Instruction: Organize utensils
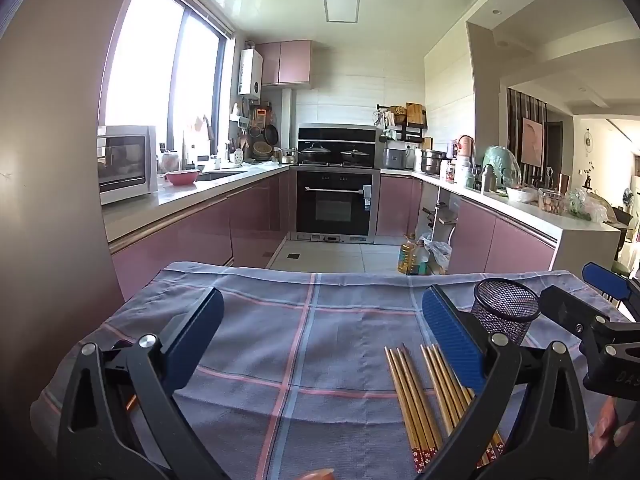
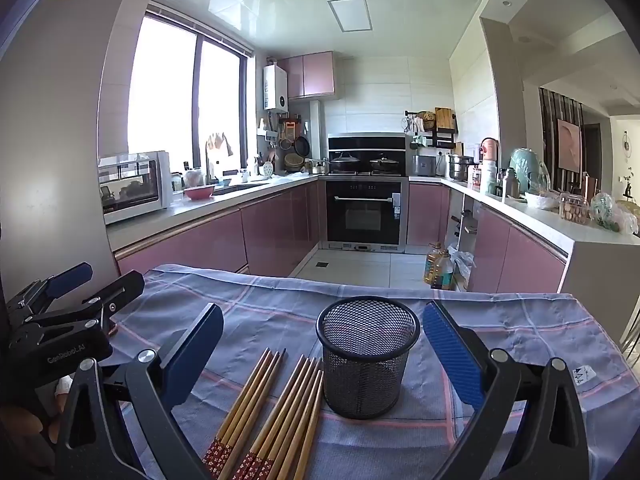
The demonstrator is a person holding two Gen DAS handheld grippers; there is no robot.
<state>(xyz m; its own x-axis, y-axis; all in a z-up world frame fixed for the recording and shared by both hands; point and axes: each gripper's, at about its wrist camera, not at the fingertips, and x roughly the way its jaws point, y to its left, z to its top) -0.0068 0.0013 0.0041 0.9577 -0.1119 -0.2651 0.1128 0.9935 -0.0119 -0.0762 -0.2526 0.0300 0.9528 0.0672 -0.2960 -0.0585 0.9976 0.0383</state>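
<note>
Several wooden chopsticks [image 2: 272, 408] with red patterned ends lie in two bunches on the plaid cloth, tips pointing away. Right of them stands an upright black mesh cup [image 2: 368, 360] with nothing visible inside. My right gripper [image 2: 324, 310] is open and wide, and the cup sits between its blue pads without touching either. My left gripper [image 1: 320, 320] is open over bare cloth, with the chopsticks [image 1: 416, 396] running partly under its right finger and the cup [image 1: 506, 312] beyond. Each view shows the other gripper at its edge: the right gripper [image 1: 588, 292] and the left gripper [image 2: 94, 282].
A blue-grey cloth with pink lines [image 1: 280, 320] covers the table, whose far edge drops to a tiled kitchen floor. Oil bottles [image 1: 412, 256] stand on the floor beyond. Pink cabinets, an oven [image 1: 336, 208] and crowded counters line the room. A grey wall is close on the left.
</note>
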